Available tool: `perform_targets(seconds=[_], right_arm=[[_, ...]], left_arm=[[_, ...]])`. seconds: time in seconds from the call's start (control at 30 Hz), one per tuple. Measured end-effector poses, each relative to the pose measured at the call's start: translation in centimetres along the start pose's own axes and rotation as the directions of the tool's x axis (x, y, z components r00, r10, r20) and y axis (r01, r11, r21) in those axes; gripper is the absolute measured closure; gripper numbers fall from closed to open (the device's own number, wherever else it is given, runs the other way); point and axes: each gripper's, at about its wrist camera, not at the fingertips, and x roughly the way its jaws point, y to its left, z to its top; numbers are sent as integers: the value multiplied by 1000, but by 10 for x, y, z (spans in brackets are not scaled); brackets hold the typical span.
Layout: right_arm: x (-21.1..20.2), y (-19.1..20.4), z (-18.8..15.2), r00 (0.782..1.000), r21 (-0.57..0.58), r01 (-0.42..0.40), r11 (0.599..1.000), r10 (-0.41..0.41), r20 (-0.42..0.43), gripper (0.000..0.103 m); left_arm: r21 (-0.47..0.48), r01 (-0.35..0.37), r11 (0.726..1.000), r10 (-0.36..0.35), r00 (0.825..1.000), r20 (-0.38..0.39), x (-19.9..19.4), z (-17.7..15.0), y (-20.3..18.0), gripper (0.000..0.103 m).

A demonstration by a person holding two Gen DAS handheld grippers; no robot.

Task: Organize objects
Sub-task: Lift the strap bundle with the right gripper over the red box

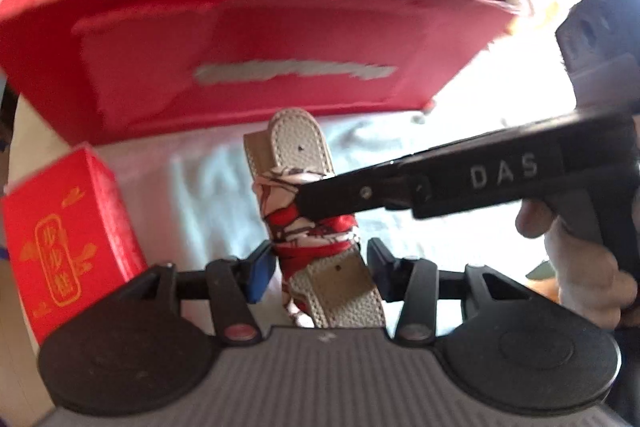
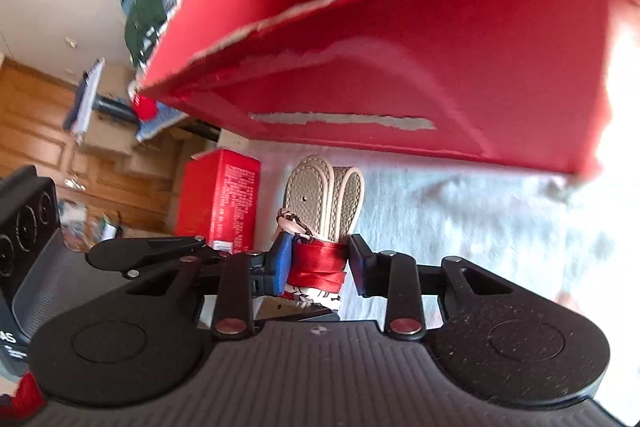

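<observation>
The beige leather strap [image 1: 298, 151], folded double and wrapped with a red and white patterned scarf [image 1: 308, 227], stands between both claws above a pale cloth [image 1: 400, 147]. The left claw [image 1: 320, 267] sits around its lower part, blue pad touching the scarf on one side and dark pad close on the other, narrowed on the strap. The right claw [image 2: 318, 263] reaches in from the right and clamps the scarf-wrapped middle; in the left view its finger [image 1: 340, 197] presses across the scarf, and a bare hand [image 1: 580, 267] grips its handle. That handle reads "DAS". Ahead of both claws looms a big red box [image 1: 240, 47], open-topped with torn edges, a roll partly hidden inside. Left of the left claw stands a small red box [image 1: 68, 239] with gold Chinese characters, too blurred to read.
</observation>
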Motion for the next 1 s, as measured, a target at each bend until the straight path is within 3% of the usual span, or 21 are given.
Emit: perform_targets(seconds=[0.17, 0.37, 0.47, 0.63, 0.83, 1.0], right_arm=[[-39, -8, -17, 999, 28, 3, 1000, -4, 48, 70], [-96, -10, -38, 983, 74, 41, 996, -54, 178, 70], [-130, -9, -46, 962, 82, 64, 995, -84, 258, 70], [-173, 10, -42, 909, 38, 103, 994, -110, 402, 73], [-194, 42, -2, 858, -79, 83, 993, -31, 512, 76], [-179, 69, 44, 848, -161, 76, 984, 21, 529, 77]], left_arm=[[126, 64, 990, -63, 998, -11, -11, 11, -35, 56], [310, 119, 943, -132, 991, 20, -27, 26, -89, 56], [377, 144, 915, -177, 983, 54, -40, 36, -112, 56], [428, 170, 888, -251, 958, 141, -67, 58, -134, 56], [432, 137, 891, -270, 926, 265, -118, 93, -115, 56], [379, 68, 923, -211, 913, 349, -148, 123, -77, 56]])
